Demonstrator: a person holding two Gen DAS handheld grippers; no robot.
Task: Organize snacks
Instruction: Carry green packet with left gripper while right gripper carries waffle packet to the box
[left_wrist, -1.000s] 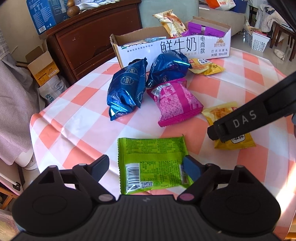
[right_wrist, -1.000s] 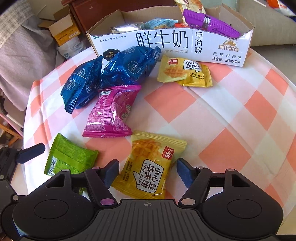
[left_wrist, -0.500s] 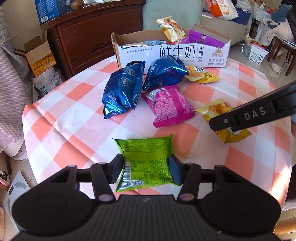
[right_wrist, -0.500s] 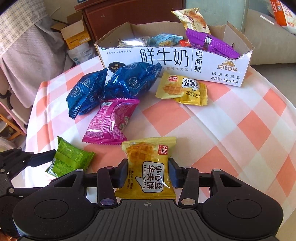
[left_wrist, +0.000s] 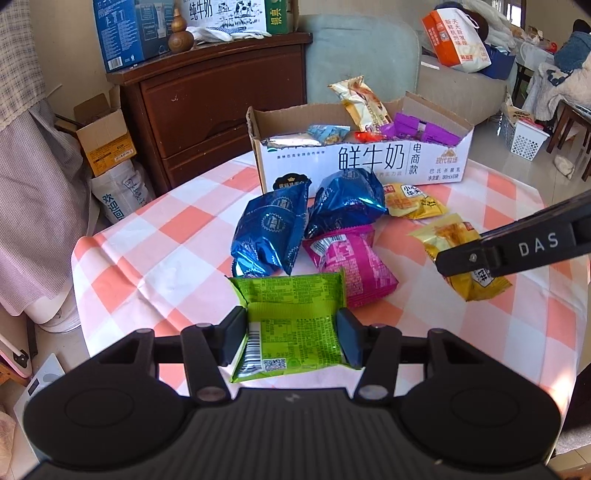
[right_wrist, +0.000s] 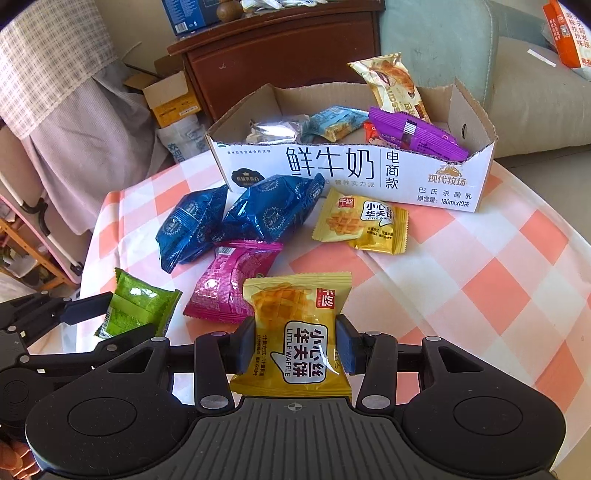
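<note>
Glossy foil blue packets (left_wrist: 271, 229), matt cardboard box (right_wrist: 354, 173), smooth checked tablecloth (right_wrist: 498, 266)

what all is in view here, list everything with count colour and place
green snack packet: 1, green, in left hand-held gripper
waffle packets: 2, yellow, one on cloth by box, one in right hand-held gripper
blue packets: 2, blue foil, before box
pink packet: 1, magenta, mid-table
milk carton box: 1, white, table's far side, holding several snacks
tablecloth: 1, orange-white check
dresser: 1, brown, behind
left hand-held gripper: black, shut
right hand-held gripper: black, shut
</note>
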